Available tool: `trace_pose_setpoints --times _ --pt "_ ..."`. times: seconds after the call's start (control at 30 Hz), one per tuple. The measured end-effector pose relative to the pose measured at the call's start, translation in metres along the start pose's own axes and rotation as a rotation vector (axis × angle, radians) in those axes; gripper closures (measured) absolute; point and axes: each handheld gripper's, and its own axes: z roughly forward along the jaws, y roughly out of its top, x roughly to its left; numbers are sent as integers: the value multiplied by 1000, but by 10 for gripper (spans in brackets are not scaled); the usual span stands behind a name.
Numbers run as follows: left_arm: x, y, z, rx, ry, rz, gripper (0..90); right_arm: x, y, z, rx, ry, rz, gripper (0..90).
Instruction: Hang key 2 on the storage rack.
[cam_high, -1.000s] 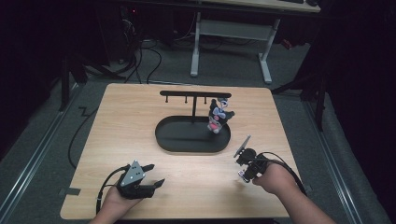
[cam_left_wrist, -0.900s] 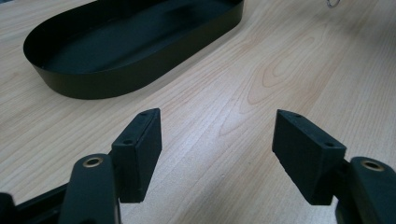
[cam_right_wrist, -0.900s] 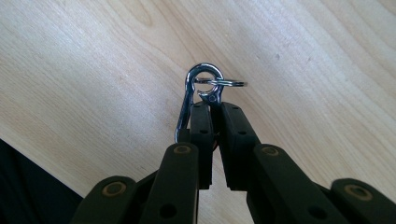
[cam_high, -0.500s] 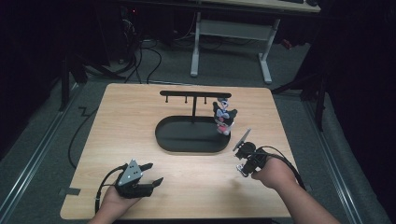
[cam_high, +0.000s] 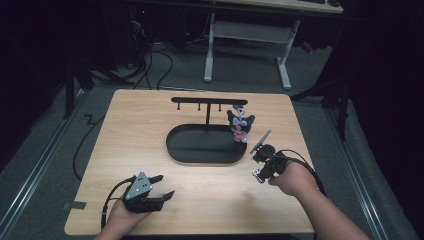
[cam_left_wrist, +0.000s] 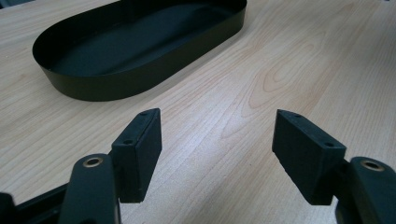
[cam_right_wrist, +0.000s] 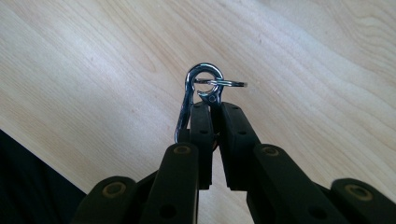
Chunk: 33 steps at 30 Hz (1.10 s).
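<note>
Now: my right tool (cam_right_wrist: 211, 109) is clamped on keychain clasp (cam_right_wrist: 201, 88), charm (cam_high: 240, 126) hanging above tray (cam_high: 175, 150) rim, near rack (cam_high: 209, 101). Lift done; hooking onto rack left. Left tool (cam_left_wrist: 217, 140) wide open, nothing held, resting on desk (cam_high: 140, 120).

A wooden table (cam_high: 150, 115) stands on grey carpet (cam_high: 320, 75) in a dim room. At twelve o'clock beyond it is a desk with white legs (cam_high: 210, 50). Black cables (cam_high: 165, 60) trail on the floor at eleven o'clock. Darkness swallows the walls.
</note>
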Motion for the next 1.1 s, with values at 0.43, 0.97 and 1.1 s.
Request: trace_pose_setpoints --times 0.43,0.97,1.1 --pt "-2 -1 -4 1 7 4 338 4 20 -21 -18 -6 -16 849" --pt "1 -2 -7 -2 9 -9 338 1 57 -48 -84 8 -21 848" --pt "1 -2 -7 -6 12 -12 338 -1 67 -54 -90 7 -15 848"
